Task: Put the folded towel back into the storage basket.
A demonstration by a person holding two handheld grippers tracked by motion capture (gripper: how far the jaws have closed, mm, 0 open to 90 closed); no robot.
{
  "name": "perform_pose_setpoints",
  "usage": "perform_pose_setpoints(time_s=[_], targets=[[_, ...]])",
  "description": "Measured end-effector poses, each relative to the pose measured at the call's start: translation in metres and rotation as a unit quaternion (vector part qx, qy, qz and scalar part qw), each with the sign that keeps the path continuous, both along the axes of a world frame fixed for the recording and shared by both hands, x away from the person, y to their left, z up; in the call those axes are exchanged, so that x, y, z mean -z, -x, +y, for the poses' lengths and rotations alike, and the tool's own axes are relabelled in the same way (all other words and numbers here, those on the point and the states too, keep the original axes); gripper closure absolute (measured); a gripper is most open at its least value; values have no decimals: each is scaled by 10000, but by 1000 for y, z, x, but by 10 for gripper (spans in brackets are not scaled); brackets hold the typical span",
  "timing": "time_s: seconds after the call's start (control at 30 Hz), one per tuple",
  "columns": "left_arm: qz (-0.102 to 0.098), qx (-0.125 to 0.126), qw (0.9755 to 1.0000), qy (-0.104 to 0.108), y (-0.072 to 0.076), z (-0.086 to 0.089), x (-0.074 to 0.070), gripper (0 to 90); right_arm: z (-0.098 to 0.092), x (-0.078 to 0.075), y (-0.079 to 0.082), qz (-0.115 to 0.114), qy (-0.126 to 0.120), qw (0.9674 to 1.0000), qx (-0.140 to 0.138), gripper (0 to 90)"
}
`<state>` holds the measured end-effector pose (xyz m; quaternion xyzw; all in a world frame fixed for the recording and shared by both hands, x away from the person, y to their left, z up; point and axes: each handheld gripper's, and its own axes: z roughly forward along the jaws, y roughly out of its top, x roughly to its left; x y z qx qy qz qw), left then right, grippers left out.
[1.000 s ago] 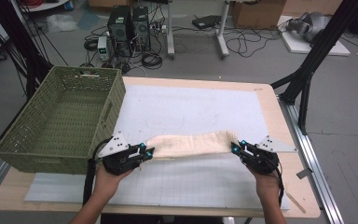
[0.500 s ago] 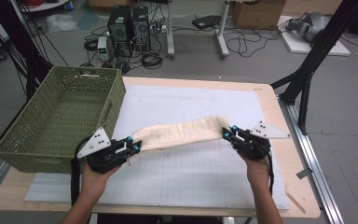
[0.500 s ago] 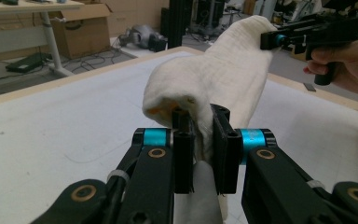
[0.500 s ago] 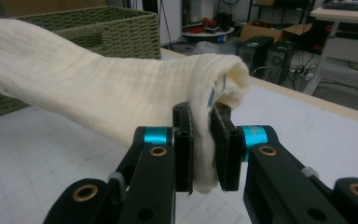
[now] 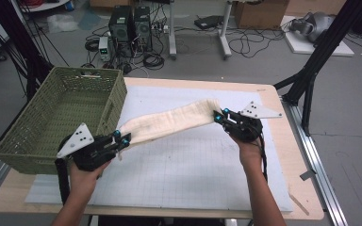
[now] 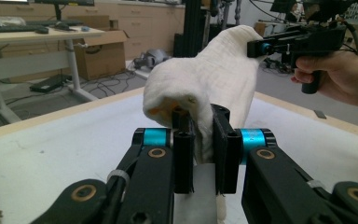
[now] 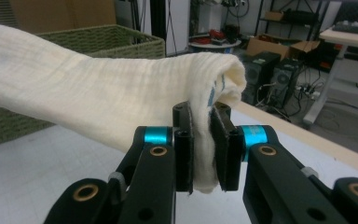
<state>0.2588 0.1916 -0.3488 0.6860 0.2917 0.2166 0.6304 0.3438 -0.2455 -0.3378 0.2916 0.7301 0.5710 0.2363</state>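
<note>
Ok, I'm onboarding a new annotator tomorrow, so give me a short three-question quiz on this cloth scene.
1. True or false: the cream cloth lies flat on the white mat.
2. What does the left gripper grip?
3. The green basket sits at the table's: A) left B) right C) middle?

Key: 1. False, it hangs between the left gripper and the right gripper. 2. One end of the cloth. 3. A.

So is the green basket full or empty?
Empty, as far as it shows. The high view looks down into the basket and shows bare woven floor. The cloth hangs outside, held between both grippers.
</note>
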Motion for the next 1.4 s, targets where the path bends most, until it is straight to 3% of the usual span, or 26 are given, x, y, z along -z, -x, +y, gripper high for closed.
perform_pose_setpoints(time_s=[0.33,0.63,1.03,1.4], targets=[[-142,-261,9994,199,4,22,-13,808,26,-16,-20,-110,-108,9996,-234,799],[-258,-489,9981,256,7,38,-18,808,52,-28,-42,-142,-243,9990,-355,799],[-552,-810,9951,111,12,60,-20,808,91,-42,-66,-150,-131,9985,-504,798],[-553,-1149,9917,129,18,85,-22,807,131,-49,-87,-103,-130,9975,-692,797]])
